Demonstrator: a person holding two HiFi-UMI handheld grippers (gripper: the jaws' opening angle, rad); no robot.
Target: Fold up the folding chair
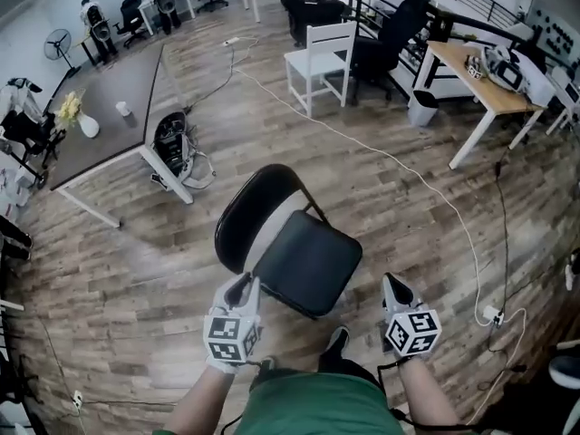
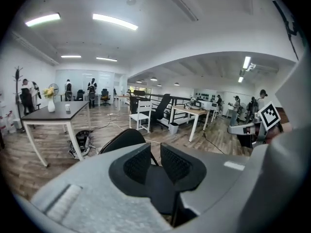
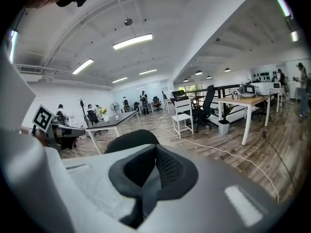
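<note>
Green shirt (image 1: pixel 304 406) fills the bottom edge of the head view, with a dark shoe (image 1: pixel 337 341) on the plank floor (image 1: pixel 136 288) just ahead of it. To either side come the two tongs. The left gripper (image 1: pixel 243 288) has its jaws drawn in to a thin slit with nothing between the pads, and the right gripper (image 1: pixel 395 288) has its jaws pressed fully together, also empty. Between them stands the folding chair (image 1: pixel 308 261), black and not yet folded, its seat flat and its rounded backrest (image 1: pixel 246 208) rising at the seat's far-left side. The left gripper's tips lie just beside the seat's near-left edge, whether touching cannot be told, while the right gripper is a little apart from the seat's right corner. A white cable (image 1: pixel 408 175) runs across the floor past the chair to a power strip (image 1: pixel 492 315) at the right. Farther left, a dark table (image 1: pixel 109 98) carries a white vase (image 1: pixel 88 126) holding yellow flowers (image 1: pixel 69 109) and, beside it, a small white cup (image 1: pixel 123 109) whose inside cannot be seen. A black device with cables (image 1: pixel 170 143) sits on the floor by the table's leg. Farther on stand a white wooden chair (image 1: pixel 322 57) and a black office chair (image 1: pixel 390 34), and at the right a wooden desk (image 1: pixel 476 84) with a pale waste bin (image 1: pixel 422 109) beside its leg, its contents hidden from here
</note>
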